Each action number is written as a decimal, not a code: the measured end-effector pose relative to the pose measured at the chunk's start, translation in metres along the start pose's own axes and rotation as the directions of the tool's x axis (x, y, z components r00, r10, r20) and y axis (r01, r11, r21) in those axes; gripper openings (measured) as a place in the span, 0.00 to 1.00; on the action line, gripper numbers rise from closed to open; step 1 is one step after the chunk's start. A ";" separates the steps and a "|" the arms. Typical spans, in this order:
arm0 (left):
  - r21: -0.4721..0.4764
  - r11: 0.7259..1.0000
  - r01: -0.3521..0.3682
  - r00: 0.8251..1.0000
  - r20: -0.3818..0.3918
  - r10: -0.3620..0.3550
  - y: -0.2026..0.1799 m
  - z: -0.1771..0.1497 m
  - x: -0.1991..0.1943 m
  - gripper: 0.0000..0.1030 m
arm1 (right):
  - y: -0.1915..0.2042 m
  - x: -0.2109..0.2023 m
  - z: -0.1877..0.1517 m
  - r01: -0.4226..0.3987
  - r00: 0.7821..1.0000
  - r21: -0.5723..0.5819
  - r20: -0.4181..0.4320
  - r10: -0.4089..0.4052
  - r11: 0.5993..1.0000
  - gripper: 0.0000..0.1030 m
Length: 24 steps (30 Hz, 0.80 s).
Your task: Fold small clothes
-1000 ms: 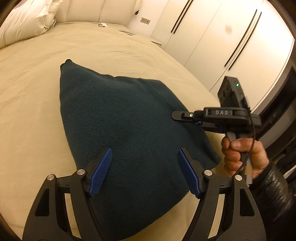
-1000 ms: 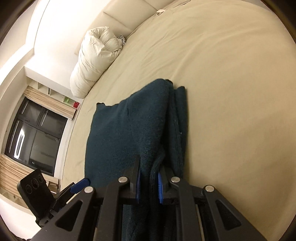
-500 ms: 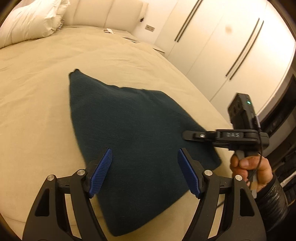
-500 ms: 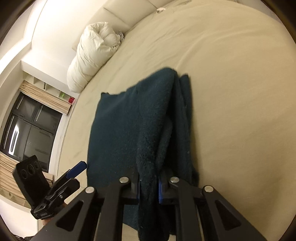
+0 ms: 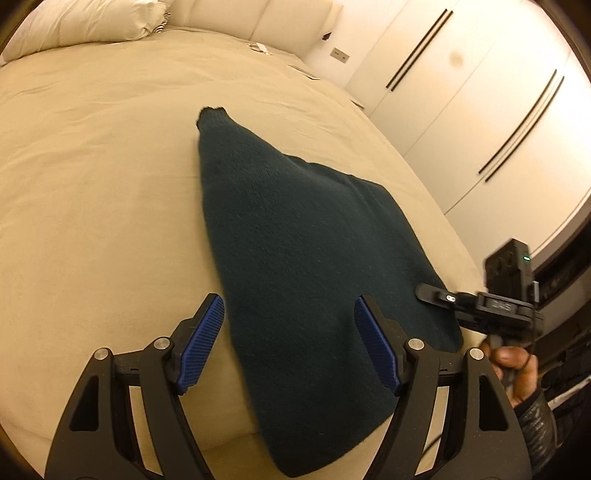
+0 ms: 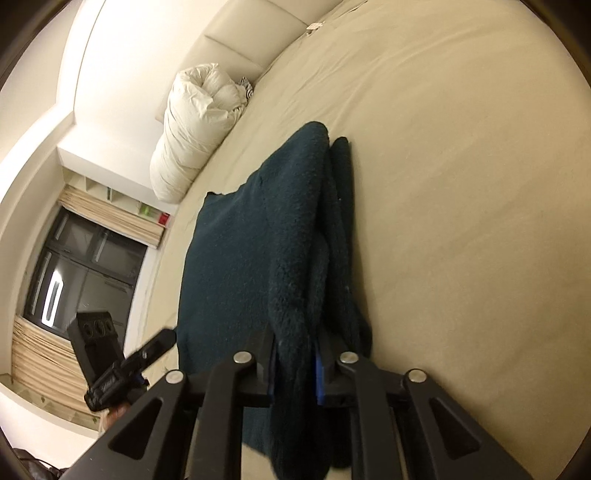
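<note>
A dark teal knitted garment point(image 5: 295, 251) lies on a beige bed point(image 5: 92, 184), drawn toward the bed's near right edge. My left gripper point(image 5: 290, 347) is open and empty, hovering over the garment's near end. My right gripper point(image 6: 295, 369) is shut on a bunched fold of the garment point(image 6: 291, 258) at its right side. It also shows in the left wrist view point(image 5: 439, 297), at the garment's right corner. The left gripper shows in the right wrist view point(image 6: 147, 350).
White pillows point(image 5: 74, 26) lie at the head of the bed, with a rolled duvet point(image 6: 192, 129) beside the headboard. White wardrobe doors point(image 5: 480, 110) stand to the right. A dark window point(image 6: 74, 273) is on the left.
My right gripper has pulled the garment toward the bed's near edge, stretching it out. My left gripper has drawn back and stayed open.
</note>
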<state>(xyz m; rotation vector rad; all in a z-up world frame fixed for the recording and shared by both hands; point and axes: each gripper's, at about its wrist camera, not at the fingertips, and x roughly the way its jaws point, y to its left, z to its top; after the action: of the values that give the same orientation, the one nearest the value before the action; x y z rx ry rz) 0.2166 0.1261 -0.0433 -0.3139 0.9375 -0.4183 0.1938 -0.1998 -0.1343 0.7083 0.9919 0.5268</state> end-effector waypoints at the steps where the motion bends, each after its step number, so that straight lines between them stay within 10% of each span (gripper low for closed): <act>1: -0.006 1.000 -0.006 1.000 -0.002 0.006 0.004 0.001 -0.002 0.70 | 0.004 -0.006 -0.001 0.020 1.000 -0.009 0.002 -0.019 1.000 0.25; 5: -0.055 0.998 0.009 1.000 -0.011 -0.010 0.018 0.007 -0.002 0.70 | 0.014 -0.038 0.000 0.135 0.986 -0.029 0.106 -0.131 0.990 0.61; 16: -0.114 0.991 0.068 0.978 -0.191 -0.089 0.027 0.022 0.042 0.72 | 0.009 0.003 0.025 0.106 0.994 0.011 -0.017 -0.106 0.994 0.61; 24: -0.169 0.979 0.118 0.963 -0.221 -0.154 0.038 0.033 0.061 0.54 | 0.000 0.019 0.034 0.059 0.996 0.029 -0.069 -0.057 0.998 0.31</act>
<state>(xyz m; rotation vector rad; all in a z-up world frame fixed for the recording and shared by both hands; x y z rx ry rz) 0.2839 0.1326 -0.0843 -0.4800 1.1859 -0.5186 0.2325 -0.1963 -0.1330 0.6902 1.0836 0.4882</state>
